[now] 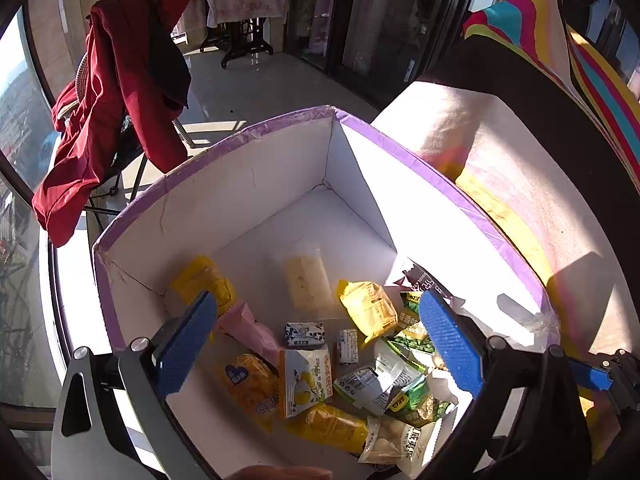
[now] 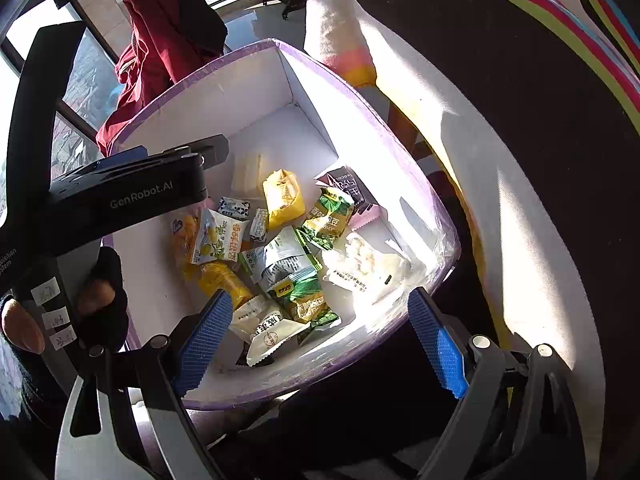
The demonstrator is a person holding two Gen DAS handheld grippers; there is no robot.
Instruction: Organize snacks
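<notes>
A white box with a purple rim (image 1: 248, 184) (image 2: 360, 104) holds several snack packets. Among them are a yellow packet (image 1: 370, 308) (image 2: 283, 199), green bean packets (image 1: 416, 400) (image 2: 328, 218), a small blue-and-white pack (image 1: 304, 334) (image 2: 234, 207) and a dark chocolate packet (image 1: 420, 280) (image 2: 348, 186). My left gripper (image 1: 316, 344) hangs open over the box with nothing between its blue pads. My right gripper (image 2: 320, 340) is open too, above the box's near rim, empty. In the right wrist view the left gripper's black body (image 2: 128, 196) reaches over the box, held by a gloved hand (image 2: 96, 292).
A striped cloth in pink, yellow and black (image 1: 540, 184) (image 2: 520, 160) lies beside the box on the right. Red clothing (image 1: 116, 92) (image 2: 160, 40) hangs over a chair behind the box. Windows (image 1: 16, 120) run along the left.
</notes>
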